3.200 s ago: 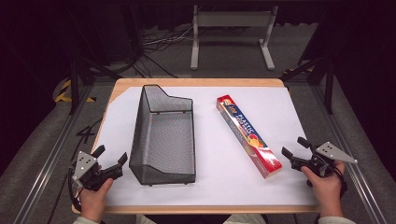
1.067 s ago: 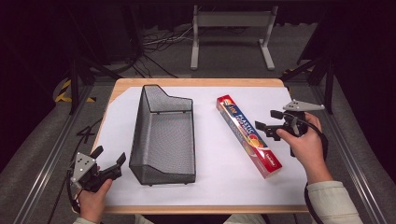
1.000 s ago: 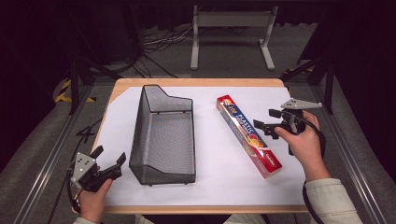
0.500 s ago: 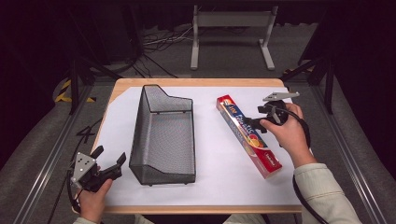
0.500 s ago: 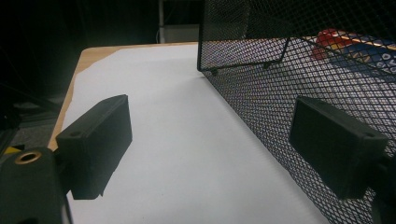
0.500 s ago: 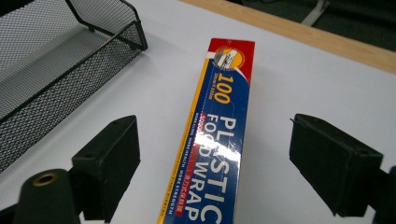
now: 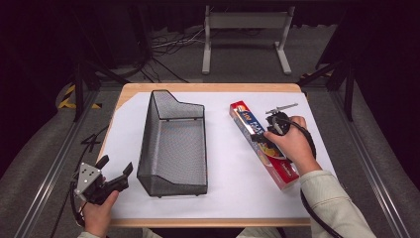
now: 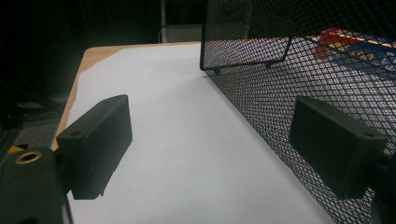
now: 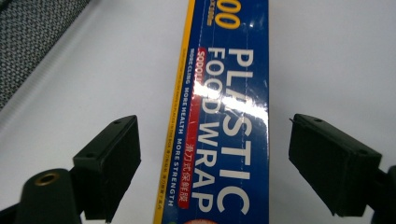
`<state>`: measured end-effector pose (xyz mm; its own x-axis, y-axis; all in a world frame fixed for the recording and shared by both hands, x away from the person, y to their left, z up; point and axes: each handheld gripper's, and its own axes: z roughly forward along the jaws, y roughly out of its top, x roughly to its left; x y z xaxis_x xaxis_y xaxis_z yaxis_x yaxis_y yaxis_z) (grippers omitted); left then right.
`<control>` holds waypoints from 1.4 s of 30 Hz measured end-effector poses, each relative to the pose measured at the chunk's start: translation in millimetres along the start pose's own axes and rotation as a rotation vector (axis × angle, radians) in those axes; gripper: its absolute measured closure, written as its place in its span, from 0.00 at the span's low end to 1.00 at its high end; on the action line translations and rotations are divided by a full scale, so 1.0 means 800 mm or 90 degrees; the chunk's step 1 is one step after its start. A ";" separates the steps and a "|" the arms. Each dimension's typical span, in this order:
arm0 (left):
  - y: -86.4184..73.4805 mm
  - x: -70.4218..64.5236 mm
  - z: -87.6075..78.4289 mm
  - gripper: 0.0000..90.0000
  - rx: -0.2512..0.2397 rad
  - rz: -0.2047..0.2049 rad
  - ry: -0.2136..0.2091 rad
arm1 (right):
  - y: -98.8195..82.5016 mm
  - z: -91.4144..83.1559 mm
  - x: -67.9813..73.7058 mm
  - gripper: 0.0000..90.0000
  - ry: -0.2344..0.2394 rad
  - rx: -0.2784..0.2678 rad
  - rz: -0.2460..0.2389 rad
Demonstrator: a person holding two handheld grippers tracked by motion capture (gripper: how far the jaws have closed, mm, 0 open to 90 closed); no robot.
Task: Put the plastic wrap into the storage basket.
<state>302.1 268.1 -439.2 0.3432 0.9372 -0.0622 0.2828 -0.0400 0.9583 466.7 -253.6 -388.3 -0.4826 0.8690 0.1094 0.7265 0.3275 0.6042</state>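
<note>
The right hand-held gripper (image 7: 262, 135) hangs over the middle of the long blue and red box of plastic food wrap (image 7: 263, 144), and its two black jaws are spread wide with one on each side of the box, not touching it. The box lies flat on the white sheet that covers the wooden tabletop (image 7: 210, 88), to the right of the big black wire mesh basket (image 7: 173, 144). The left hand-held gripper (image 7: 115, 173) sits low at the near left corner, just beside the basket, with its jaws wide apart and nothing between them.
</note>
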 end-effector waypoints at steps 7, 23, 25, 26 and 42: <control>-0.001 0.000 0.003 0.16 0.005 0.001 -0.001 | -0.005 0.017 0.001 0.19 -0.003 0.040 -0.002; -0.002 0.000 0.005 0.15 0.009 0.002 0.001 | -0.005 0.033 0.004 0.30 -0.044 0.113 -0.003; -0.001 0.000 0.005 0.15 0.009 0.002 0.002 | -0.006 0.035 0.004 0.33 -0.043 0.123 0.000; -0.002 0.000 0.005 0.15 0.009 0.002 0.003 | -0.006 0.035 0.005 0.35 -0.038 0.126 0.009; -0.002 0.000 0.005 0.16 0.010 0.001 0.008 | -0.003 0.027 0.011 0.44 -0.073 0.122 0.019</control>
<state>305.4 266.7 -442.0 0.3327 0.9413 -0.0578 0.2960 -0.0460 0.9541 471.3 -238.2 -405.8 -0.4086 0.9123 0.0287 0.8248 0.3556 0.4395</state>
